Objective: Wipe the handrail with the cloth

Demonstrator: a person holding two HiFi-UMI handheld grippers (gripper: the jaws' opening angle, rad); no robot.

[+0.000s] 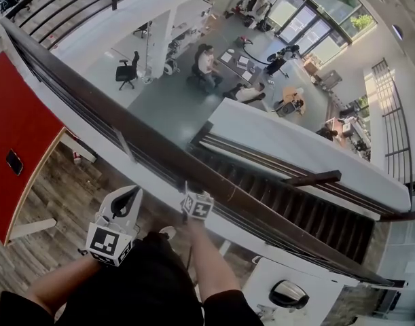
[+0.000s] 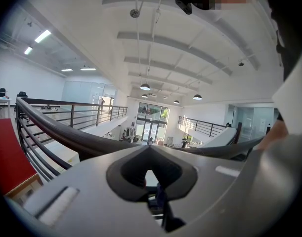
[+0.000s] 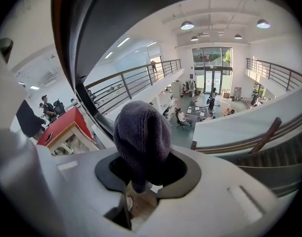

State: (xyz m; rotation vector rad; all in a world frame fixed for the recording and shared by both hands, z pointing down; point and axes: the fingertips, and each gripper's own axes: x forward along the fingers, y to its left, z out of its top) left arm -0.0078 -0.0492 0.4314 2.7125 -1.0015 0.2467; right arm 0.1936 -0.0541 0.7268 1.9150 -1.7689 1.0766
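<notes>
The dark brown handrail (image 1: 275, 212) runs slantwise from the upper left to the lower right of the head view, over an open atrium. My right gripper (image 1: 192, 194) is right at the rail's near side, shut on a dark grey knitted cloth (image 3: 141, 132). In the right gripper view the cloth bulges out between the jaws of that gripper (image 3: 141, 154), and the handrail (image 3: 91, 28) looms close above it. My left gripper (image 1: 134, 190) hangs a little short of the rail, shut with nothing in it. In its own view the left gripper (image 2: 150, 149) sits just below the handrail (image 2: 66, 132).
A red-topped cabinet (image 1: 17, 134) stands on the wood floor (image 1: 78, 189) at the left. Beyond the rail is a drop to an office floor with desks and seated people (image 1: 207, 66). A staircase (image 1: 295, 202) descends on the right. A white stand (image 1: 289, 294) is at the lower right.
</notes>
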